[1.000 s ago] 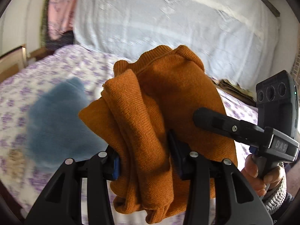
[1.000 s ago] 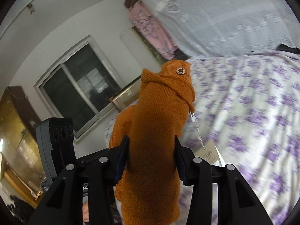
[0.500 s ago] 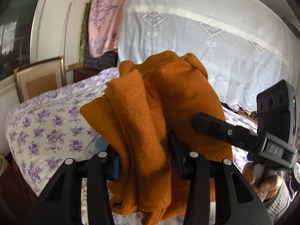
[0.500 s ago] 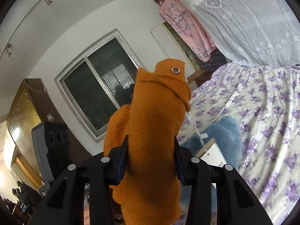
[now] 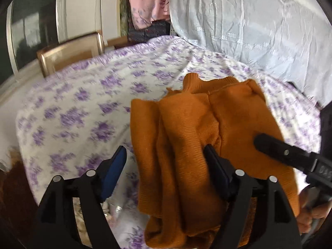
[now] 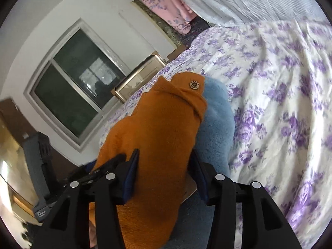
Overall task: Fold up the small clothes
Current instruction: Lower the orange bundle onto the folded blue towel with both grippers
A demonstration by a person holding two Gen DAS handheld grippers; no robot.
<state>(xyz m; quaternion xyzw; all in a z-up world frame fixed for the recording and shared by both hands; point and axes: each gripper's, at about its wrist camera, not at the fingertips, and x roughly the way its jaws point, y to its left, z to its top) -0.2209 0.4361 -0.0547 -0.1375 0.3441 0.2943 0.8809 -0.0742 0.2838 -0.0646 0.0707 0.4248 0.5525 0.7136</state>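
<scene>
A folded orange knit sweater [image 5: 199,137] lies between my two grippers, low over the flowered bed. My left gripper [image 5: 164,161] stands open: its left pad [image 5: 114,172] is clear of the cloth and its right pad [image 5: 215,170] touches the sweater. In the right wrist view my right gripper [image 6: 164,166] is shut on the orange sweater [image 6: 157,137], which has a metal snap button [image 6: 194,85] at its far end. A folded blue fleece garment [image 6: 217,124] lies under and beside the sweater. The right gripper's finger [image 5: 280,149] shows at the right of the left wrist view.
The bed sheet [image 6: 280,87] is white with purple flowers. A white lace curtain [image 5: 259,25] and a pink cloth [image 5: 145,2] hang behind the bed. A wooden headboard [image 5: 68,54] and a window [image 6: 81,83] are at the left. A card tag [image 6: 189,188] shows under the sweater.
My left gripper has opened off the sweater. Both grippers have swung down with the sweater toward the bed, over the blue garment.
</scene>
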